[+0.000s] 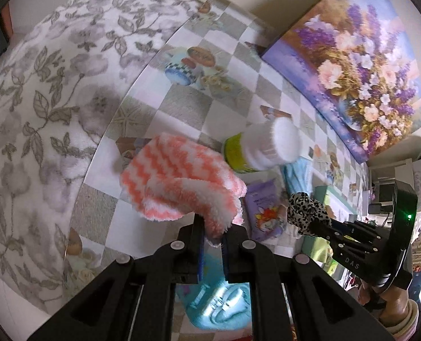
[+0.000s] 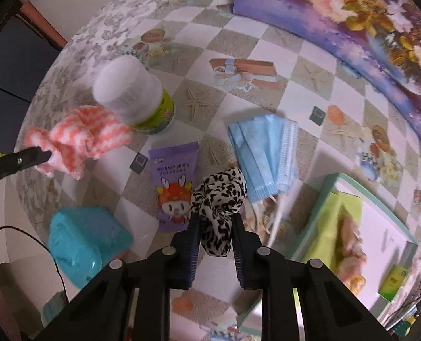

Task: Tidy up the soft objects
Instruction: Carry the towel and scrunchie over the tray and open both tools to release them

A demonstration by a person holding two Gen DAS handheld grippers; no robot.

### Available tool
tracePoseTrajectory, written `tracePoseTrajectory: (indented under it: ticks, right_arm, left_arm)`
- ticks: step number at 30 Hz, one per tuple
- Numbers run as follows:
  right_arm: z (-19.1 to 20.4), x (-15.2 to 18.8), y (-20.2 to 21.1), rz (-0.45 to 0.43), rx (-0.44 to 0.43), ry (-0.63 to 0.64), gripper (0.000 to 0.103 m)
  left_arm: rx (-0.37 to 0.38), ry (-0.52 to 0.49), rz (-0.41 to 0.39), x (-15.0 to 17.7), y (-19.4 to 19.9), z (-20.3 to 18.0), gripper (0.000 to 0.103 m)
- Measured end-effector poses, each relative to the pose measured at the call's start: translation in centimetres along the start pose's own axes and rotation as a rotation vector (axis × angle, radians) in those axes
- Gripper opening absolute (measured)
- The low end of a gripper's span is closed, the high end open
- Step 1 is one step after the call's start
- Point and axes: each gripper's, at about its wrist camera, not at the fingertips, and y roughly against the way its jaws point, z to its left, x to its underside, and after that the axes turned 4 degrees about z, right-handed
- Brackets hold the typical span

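Observation:
My left gripper (image 1: pixel 212 234) is shut on a fluffy orange-and-white zigzag cloth (image 1: pixel 179 182) and holds it above the table; the cloth also shows in the right wrist view (image 2: pixel 79 139). My right gripper (image 2: pixel 214 227) is shut on a black-and-white leopard-print scrunchie (image 2: pixel 219 196), lifted above the table. The scrunchie and right gripper also show in the left wrist view (image 1: pixel 307 210). Blue face masks (image 2: pixel 267 153) lie flat on the checkered tablecloth (image 2: pixel 239 42).
A white-capped green bottle (image 2: pixel 136 96) stands near the cloth. A purple wipes packet (image 2: pixel 173 187) and a teal wipes pack (image 2: pixel 79 238) lie on the table. A mint-rimmed box (image 2: pixel 352 227) sits at right. A flower painting (image 2: pixel 352 20) leans at the back.

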Motion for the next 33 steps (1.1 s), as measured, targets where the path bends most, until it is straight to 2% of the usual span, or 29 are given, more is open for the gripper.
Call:
tracePoseTrajectory:
  ticks: [10,20,26,33]
  right_arm:
    - [-0.9,4.2,7.2,-0.09,0.018,-0.025,0.022]
    - [-6.6,9.8,13.3,-0.175,0.041,-0.107,0.022]
    - [-11.6,13.4,15.3,-0.199,0.049,-0.184,0.022]
    - [-17.7,17.3,15.8,-0.209,0.048,-0.279,0.022]
  left_arm:
    - [-0.003,-0.084,-0.088,1.9,6.0,-5.9,0.01]
    - [0.042,-0.261,-0.168,5.2,10.9,-17.0,0.01]
    - [0.067,-0.382,-0.166,7.9,10.9,-24.2,0.01]
    - [0.088,-0.504,-0.102,11.3,7.6,-31.8,0.01]
